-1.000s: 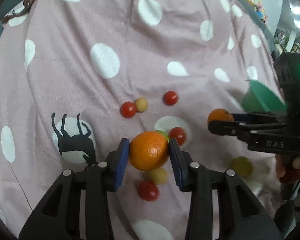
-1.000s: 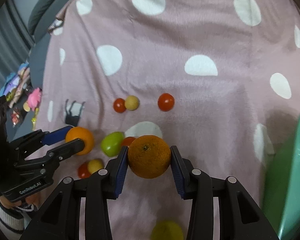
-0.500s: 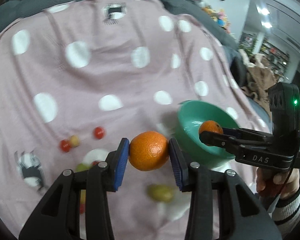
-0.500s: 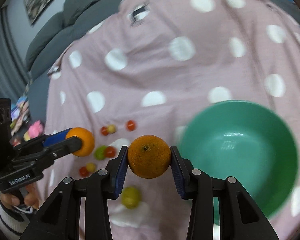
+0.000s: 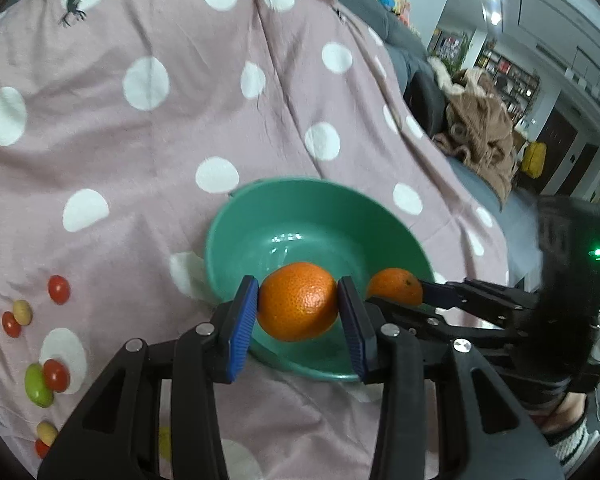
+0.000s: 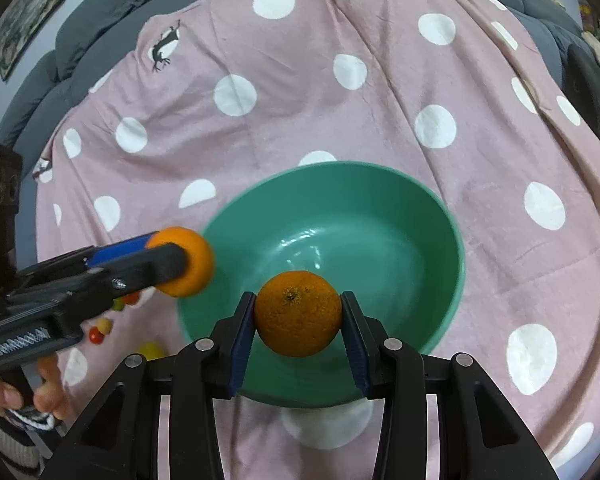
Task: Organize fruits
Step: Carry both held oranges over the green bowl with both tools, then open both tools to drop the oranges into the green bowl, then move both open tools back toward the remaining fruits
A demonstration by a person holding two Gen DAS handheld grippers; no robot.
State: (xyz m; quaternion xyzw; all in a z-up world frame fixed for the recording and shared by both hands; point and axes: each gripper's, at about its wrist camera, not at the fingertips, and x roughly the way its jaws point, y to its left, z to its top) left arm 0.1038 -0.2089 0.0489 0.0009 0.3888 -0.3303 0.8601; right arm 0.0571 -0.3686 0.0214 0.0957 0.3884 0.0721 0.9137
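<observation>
Each gripper holds an orange over a green bowl (image 5: 228, 240) (image 6: 440, 216) that sits on a pink dotted cloth. My left gripper (image 5: 298, 312) is shut on a bright orange (image 5: 298, 306) above the bowl's near rim. From the right, my right gripper (image 5: 396, 294) reaches in, shut on a second orange (image 5: 394, 286). In the right wrist view my right gripper (image 6: 298, 314) pinches its orange (image 6: 298, 312) over the bowl's near side, while my left gripper (image 6: 180, 262) holds its orange (image 6: 194, 256) at the bowl's left rim. The bowl's inside is bare.
Small red, yellow and green fruits (image 5: 40, 380) lie scattered on the cloth (image 5: 140, 152) at the left. A few more small fruits (image 6: 104, 328) show under the left gripper. Grey sofa cushions (image 6: 100, 28) ring the cloth. A person's hand (image 6: 16, 392) grips the left tool.
Both grippers swung rightward from the scattered small fruits to the green bowl, each still carrying its orange. The bowl now fills the middle of both views.
</observation>
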